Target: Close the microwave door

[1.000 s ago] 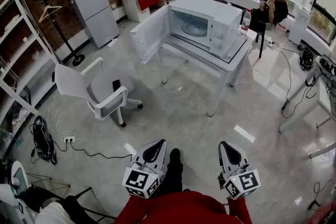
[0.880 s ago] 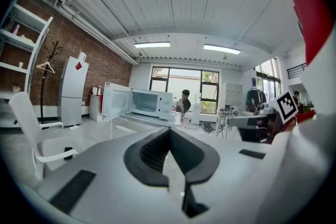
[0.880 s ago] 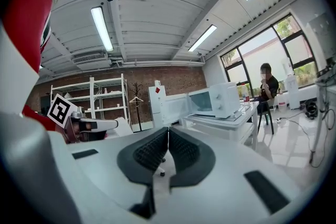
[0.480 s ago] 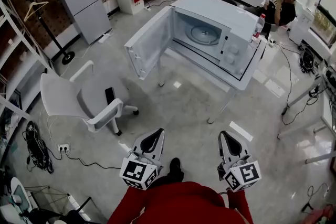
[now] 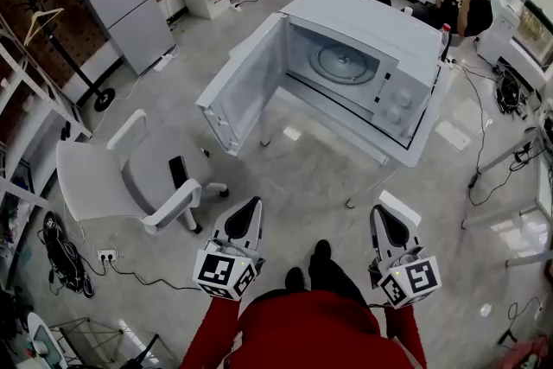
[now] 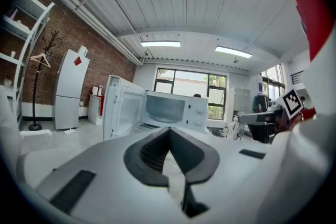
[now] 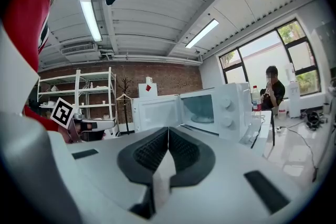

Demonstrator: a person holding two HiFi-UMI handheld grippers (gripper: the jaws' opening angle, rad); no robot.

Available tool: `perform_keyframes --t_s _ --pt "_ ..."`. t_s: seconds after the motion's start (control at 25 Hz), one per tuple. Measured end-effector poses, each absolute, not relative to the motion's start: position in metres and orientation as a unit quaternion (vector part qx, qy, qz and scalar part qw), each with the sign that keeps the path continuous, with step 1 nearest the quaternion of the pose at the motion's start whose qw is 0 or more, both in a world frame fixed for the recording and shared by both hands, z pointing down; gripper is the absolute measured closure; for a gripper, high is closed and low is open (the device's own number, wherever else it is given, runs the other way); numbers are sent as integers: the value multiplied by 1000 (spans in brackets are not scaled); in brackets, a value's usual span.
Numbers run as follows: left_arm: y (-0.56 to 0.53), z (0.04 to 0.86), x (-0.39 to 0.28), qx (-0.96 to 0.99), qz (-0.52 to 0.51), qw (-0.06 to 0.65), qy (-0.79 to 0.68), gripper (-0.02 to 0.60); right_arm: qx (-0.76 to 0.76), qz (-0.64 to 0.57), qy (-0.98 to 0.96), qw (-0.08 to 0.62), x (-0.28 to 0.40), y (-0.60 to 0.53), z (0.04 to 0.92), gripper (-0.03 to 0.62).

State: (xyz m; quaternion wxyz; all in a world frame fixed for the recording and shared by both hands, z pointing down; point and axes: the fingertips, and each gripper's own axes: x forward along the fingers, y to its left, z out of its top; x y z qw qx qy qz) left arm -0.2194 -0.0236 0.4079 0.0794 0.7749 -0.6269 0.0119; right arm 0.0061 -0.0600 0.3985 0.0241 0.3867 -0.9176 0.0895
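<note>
- Microwave (image 5: 380,39) on table (image 5: 415,153), door (image 5: 242,86) swung wide open.
- Left hand-held gripper (image 5: 251,205) closed, empty (well short of door).
- Right hand-held gripper (image 5: 381,212) closed, empty.

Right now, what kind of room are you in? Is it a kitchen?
Probably an office or lab workroom, not a kitchen: the microwave sits on a table beside a swivel chair, with cables across the floor.
</note>
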Motion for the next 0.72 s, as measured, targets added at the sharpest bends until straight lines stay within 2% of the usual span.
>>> perform_keyframes --t_s 0.32,0.4,0.48,0.52,0.6,0.72 --pt "-74 419 -298 699 -19 98 -708 572 403 73 -912 25 22 -148 400 580" --pt "-88 421 -324 683 -21 99 -723 500 407 67 -911 25 28 -168 398 580" --pt "-103 425 -344 683 35 84 -725 327 411 66 -909 25 35 -182 395 581" --pt "-111 428 -350 687 73 71 -719 286 413 66 -908 25 39 -188 393 580" --pt "-126 430 -359 698 122 50 -704 237 419 65 -905 29 46 -198 392 580" --pt "-139 425 -373 707 117 48 -695 192 424 67 -903 30 54 -207 390 580"
